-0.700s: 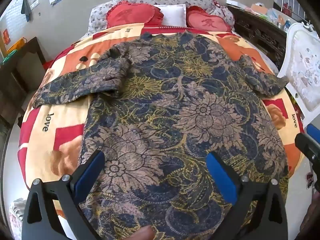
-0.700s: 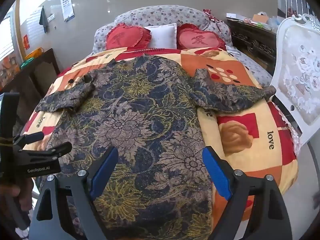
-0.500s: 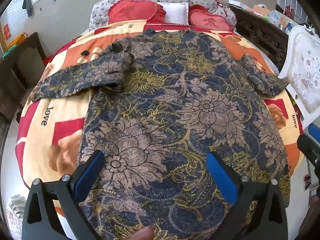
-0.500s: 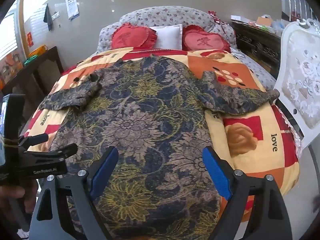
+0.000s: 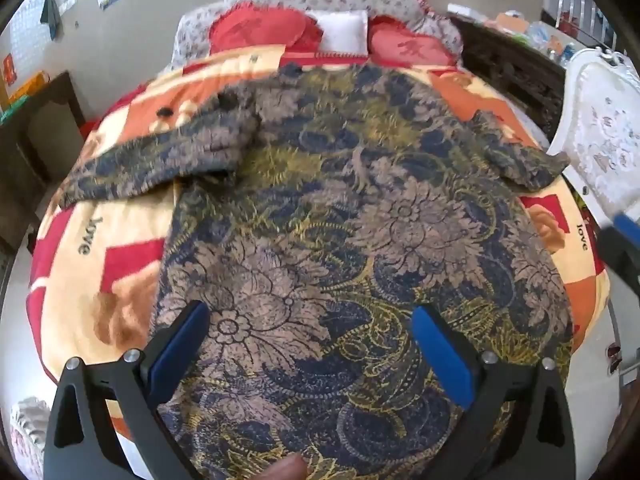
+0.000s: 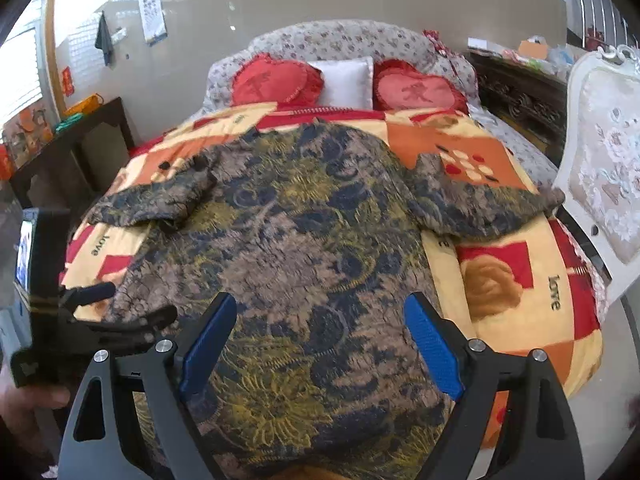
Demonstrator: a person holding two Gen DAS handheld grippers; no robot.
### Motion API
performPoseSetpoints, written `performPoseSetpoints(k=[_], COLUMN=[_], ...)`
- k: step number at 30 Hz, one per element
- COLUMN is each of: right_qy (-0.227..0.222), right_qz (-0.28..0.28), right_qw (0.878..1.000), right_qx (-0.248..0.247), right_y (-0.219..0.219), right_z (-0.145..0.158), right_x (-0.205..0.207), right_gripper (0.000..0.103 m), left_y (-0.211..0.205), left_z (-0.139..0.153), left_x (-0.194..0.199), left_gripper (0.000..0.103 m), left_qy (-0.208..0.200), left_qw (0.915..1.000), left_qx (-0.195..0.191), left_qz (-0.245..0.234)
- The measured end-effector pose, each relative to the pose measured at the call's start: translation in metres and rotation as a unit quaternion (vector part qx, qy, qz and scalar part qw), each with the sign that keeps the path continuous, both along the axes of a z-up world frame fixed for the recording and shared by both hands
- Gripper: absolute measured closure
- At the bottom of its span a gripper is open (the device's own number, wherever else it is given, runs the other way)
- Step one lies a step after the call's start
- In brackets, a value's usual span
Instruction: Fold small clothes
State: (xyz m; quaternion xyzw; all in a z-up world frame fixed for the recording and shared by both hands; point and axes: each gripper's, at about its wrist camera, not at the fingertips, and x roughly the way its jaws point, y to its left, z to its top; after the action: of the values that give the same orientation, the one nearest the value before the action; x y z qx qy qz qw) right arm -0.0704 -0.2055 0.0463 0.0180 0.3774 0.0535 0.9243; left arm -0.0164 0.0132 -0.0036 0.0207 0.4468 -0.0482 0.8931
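A dark blue, brown and gold floral long-sleeved garment (image 5: 332, 232) lies spread flat on the bed, collar toward the pillows and both sleeves out to the sides; it also shows in the right wrist view (image 6: 288, 248). My left gripper (image 5: 310, 338) is open and empty, above the hem on the garment's left half. My right gripper (image 6: 320, 332) is open and empty, above the hem on the right half. The left gripper's body (image 6: 72, 320) shows at the left edge of the right wrist view. One right finger (image 5: 624, 240) shows at the right edge of the left wrist view.
The bed carries an orange, red and cream quilt (image 6: 512, 264), with two red heart cushions (image 6: 276, 80) and a white pillow (image 6: 346, 80) at the head. A white ornate chair (image 6: 600, 168) stands to the right. Dark wooden furniture (image 6: 72, 148) stands to the left and at the back right.
Both grippers have moved slightly up and back from the garment, tilting the view toward the headboard. Both jaws stay open and the garment has not moved.
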Motion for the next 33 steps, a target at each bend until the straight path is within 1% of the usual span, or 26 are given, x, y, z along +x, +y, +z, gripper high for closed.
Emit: performPoseSetpoints(k=[4, 5, 6, 7, 8, 11, 13, 15, 16, 19, 21, 22, 23, 24, 26, 29, 33], right_qy=[-0.031, -0.035, -0.046, -0.051, -0.056, -0.088, -0.106, -0.110, -0.107, -0.103, -0.100, -0.094, -0.088, -0.071, -0.039, -0.023, -0.011], right_qz=[-0.003, -0.005, -0.010, -0.015, -0.021, -0.032, -0.038, -0.037, -0.034, -0.033, -0.034, -0.037, -0.036, -0.031, -0.033, -0.046, -0.059], right_qw=[0.999, 0.999, 0.999, 0.998, 0.998, 0.994, 0.990, 0.988, 0.989, 0.990, 0.991, 0.992, 0.993, 0.996, 0.999, 0.999, 0.998], right_qx=[-0.011, -0.011, -0.014, -0.019, -0.028, -0.064, -0.087, -0.099, -0.099, -0.088, -0.083, -0.072, -0.063, -0.045, -0.015, -0.011, -0.011], right_y=[0.006, 0.006, 0.007, 0.008, 0.008, 0.015, 0.020, 0.024, 0.025, 0.024, 0.023, 0.020, 0.019, 0.017, 0.012, 0.011, 0.007], right_z=[0.008, 0.009, 0.013, 0.015, 0.017, 0.028, 0.033, 0.033, 0.032, 0.033, 0.031, 0.029, 0.028, 0.024, 0.017, 0.006, -0.001], right_x=[0.009, 0.010, 0.012, 0.012, 0.013, 0.007, 0.002, 0.000, -0.001, -0.007, -0.015, -0.019, -0.024, -0.029, -0.038, -0.059, -0.078], right_gripper=[0.028, 0.028, 0.028, 0.028, 0.028, 0.028, 0.028, 0.028, 0.028, 0.028, 0.028, 0.028, 0.028, 0.028, 0.032, 0.033, 0.033], left_y=[0.015, 0.019, 0.020, 0.021, 0.020, 0.022, 0.023, 0.025, 0.025, 0.023, 0.019, 0.016, 0.014, 0.011, 0.005, -0.001, -0.012], left_z=[0.015, 0.017, 0.019, 0.021, 0.022, 0.024, 0.026, 0.026, 0.027, 0.027, 0.027, 0.025, 0.024, 0.023, 0.020, 0.015, 0.013], left_x=[-0.015, -0.018, -0.020, -0.020, -0.022, -0.028, -0.035, -0.040, -0.043, -0.049, -0.053, -0.056, -0.058, -0.061, -0.066, -0.073, -0.086], left_gripper=[0.000, 0.000, 0.000, 0.000, 0.000, 0.000, 0.000, 0.000, 0.000, 0.000, 0.000, 0.000, 0.000, 0.000, 0.000, 0.000, 0.000], left_qy=[-0.056, -0.064, -0.063, -0.058, -0.052, -0.046, -0.055, -0.059, -0.061, -0.060, -0.058, -0.056, -0.055, -0.055, -0.053, -0.051, -0.058], left_qw=[0.9972, 0.9964, 0.9963, 0.9966, 0.9974, 0.9982, 0.9983, 0.9980, 0.9978, 0.9968, 0.9964, 0.9964, 0.9965, 0.9969, 0.9976, 0.9982, 0.9980], left_qx=[-0.050, -0.055, -0.059, -0.059, -0.051, -0.037, -0.019, -0.022, -0.026, -0.054, -0.061, -0.063, -0.062, -0.056, -0.039, -0.020, 0.011], left_qz=[0.001, 0.008, 0.006, 0.001, -0.002, -0.006, 0.005, 0.005, 0.009, -0.003, 0.002, 0.006, 0.009, 0.013, 0.020, 0.023, 0.020])
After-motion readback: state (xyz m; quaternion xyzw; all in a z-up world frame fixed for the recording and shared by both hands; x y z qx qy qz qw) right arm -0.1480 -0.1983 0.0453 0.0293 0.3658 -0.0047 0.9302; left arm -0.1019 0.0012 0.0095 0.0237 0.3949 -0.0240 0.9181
